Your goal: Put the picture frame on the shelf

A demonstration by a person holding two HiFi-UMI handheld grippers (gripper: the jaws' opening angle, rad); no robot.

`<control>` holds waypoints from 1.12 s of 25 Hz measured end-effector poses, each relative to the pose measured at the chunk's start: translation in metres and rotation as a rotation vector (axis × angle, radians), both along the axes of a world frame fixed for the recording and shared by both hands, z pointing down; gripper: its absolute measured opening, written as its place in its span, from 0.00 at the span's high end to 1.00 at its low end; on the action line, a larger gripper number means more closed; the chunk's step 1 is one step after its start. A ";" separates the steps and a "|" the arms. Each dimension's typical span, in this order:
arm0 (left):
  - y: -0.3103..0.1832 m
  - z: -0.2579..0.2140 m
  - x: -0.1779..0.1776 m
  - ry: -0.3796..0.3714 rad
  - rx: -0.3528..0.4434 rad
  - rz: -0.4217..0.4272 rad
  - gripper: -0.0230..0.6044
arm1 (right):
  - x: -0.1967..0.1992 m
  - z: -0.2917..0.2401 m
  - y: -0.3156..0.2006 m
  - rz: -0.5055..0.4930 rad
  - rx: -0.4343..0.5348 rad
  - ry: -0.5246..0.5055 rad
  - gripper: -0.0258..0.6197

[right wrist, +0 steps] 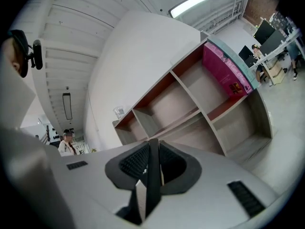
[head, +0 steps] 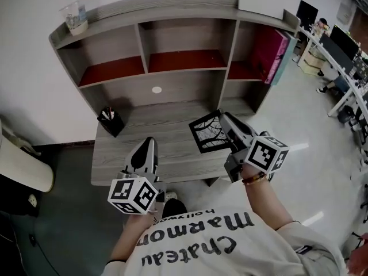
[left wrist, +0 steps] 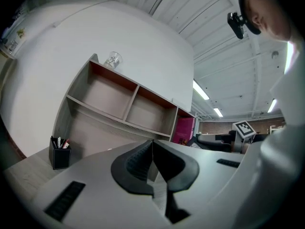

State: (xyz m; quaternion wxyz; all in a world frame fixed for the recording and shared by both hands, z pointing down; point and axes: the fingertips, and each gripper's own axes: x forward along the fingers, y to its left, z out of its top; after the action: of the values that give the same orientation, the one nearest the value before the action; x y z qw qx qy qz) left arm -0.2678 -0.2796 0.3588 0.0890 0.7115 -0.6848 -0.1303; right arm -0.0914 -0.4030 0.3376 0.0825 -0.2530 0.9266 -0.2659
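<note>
A black picture frame (head: pixel 207 133) with a bare-branch print is held tilted above the right part of the grey desk (head: pixel 144 125). My right gripper (head: pixel 224 118) is shut on its right edge; in the right gripper view the frame's edge (right wrist: pixel 151 185) shows as a thin dark slab clamped between the jaws (right wrist: pixel 153 146). My left gripper (head: pixel 147 147) hovers over the desk's front middle, shut with nothing in it; its tips (left wrist: pixel 152 144) meet. The grey shelf unit (head: pixel 184 69) with red-floored cubbies stands at the back of the desk, and its three upper cubbies are bare apart from the right one.
A black pen holder (head: pixel 110 121) stands at the desk's left. Pink binders (head: pixel 269 53) lean in the right cubby. A glass cup (head: pixel 75 17) sits on the shelf top's left corner. A white chair (head: pixel 23 165) is at far left, and office desks (head: pixel 339 56) at far right.
</note>
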 end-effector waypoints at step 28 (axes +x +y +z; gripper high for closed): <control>-0.148 -0.043 -0.076 -0.054 0.059 0.296 0.94 | -0.007 -0.107 -0.131 0.352 -0.016 -0.567 0.85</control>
State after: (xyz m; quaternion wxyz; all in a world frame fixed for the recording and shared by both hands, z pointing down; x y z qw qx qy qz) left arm -0.3439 -0.4276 0.3156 0.0679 0.8102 -0.5704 -0.1167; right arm -0.0983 -0.5345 0.2303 0.3800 -0.3258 0.8066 -0.3144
